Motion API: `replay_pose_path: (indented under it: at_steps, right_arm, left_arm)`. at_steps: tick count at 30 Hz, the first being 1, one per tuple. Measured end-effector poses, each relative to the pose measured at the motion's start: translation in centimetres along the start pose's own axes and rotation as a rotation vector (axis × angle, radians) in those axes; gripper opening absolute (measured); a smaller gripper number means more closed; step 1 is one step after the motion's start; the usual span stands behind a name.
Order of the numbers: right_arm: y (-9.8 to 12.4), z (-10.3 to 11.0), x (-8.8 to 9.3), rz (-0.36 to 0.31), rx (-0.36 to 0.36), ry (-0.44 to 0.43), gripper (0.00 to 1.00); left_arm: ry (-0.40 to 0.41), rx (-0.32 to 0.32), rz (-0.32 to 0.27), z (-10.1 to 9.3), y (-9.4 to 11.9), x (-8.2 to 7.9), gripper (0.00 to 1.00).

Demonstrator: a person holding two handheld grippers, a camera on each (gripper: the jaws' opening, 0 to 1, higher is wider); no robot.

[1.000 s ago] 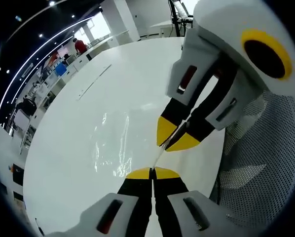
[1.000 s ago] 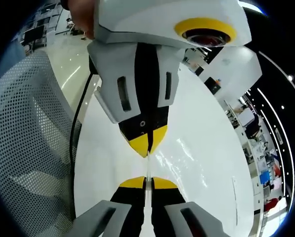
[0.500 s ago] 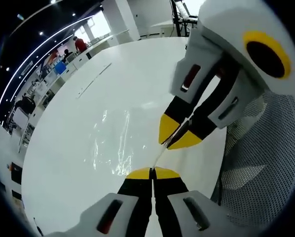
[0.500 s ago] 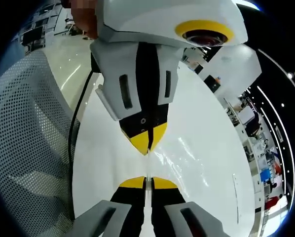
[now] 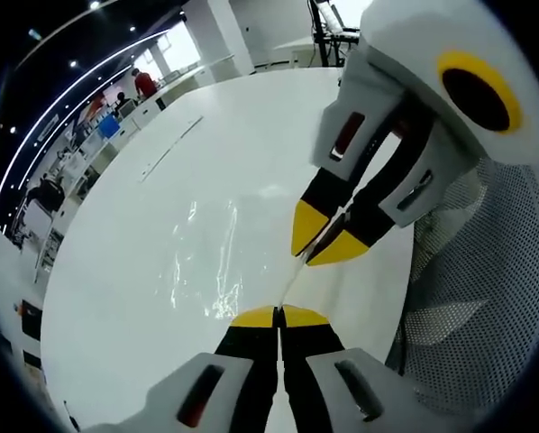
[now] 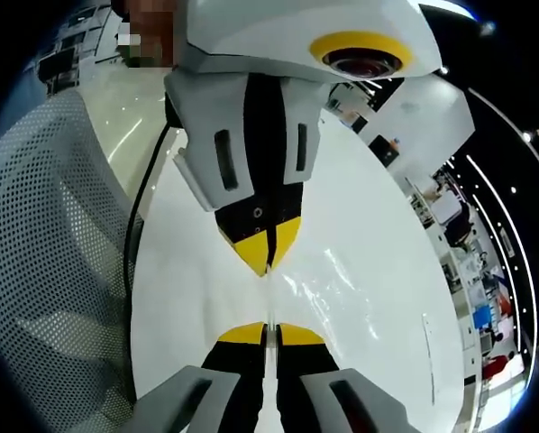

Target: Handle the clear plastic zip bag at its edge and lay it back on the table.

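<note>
the left gripper (image 5: 278, 316) has its yellow-tipped fingers (image 5: 254, 317) pressed together on the near edge of the clear plastic zip bag (image 5: 206, 262). the right gripper (image 5: 324, 244), entering the left gripper view from the right, pinches the same edge just beyond it. in the right gripper view the right gripper (image 6: 266, 333) is likewise clamped on that thin edge, with the left gripper (image 6: 268, 257) facing it, fingers closed.

the bag hangs from the two grips. its far part drapes onto the glossy white round worktop (image 5: 251, 126), visible mainly by glints and creases. a white mesh chair (image 5: 486, 307) stands just beside the worktop.

risks from here:
- uneven lowering could fold the film.
- releasing one grip early could swing the bag sideways.
- the thin, slick edge may slip from the fingers.
- static could keep the film clinging to a fingertip on opening.
</note>
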State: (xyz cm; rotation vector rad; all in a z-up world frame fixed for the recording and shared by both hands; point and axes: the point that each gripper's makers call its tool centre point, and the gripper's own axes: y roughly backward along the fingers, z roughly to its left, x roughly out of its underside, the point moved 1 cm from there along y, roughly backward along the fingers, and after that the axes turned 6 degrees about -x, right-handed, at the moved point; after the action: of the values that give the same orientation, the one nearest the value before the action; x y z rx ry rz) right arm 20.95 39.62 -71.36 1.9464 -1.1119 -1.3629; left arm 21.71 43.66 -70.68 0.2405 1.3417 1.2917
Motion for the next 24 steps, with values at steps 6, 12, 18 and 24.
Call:
replay_pose_path:
  at_steps: [6,12,18,24]
  right_arm:
    - [0.00,0.08,0.24,0.003,-0.004,-0.001,0.00]
    - [-0.07,0.11,0.33,0.005,-0.007,0.003,0.00]
    - [-0.11,0.08,0.48,0.007,-0.008,0.003,0.00]
    - [-0.07,0.14,0.67,0.014,-0.009,0.004,0.00]
  left_arm:
    - [0.010,0.002,0.003,0.05,-0.06,0.23,0.00]
    - [0.015,0.001,0.005,0.08,-0.04,0.37,0.00]
    - [0.019,0.003,0.006,0.16,-0.19,0.59,0.00]
    - [0.023,0.007,0.008,0.14,-0.13,0.62,0.00]
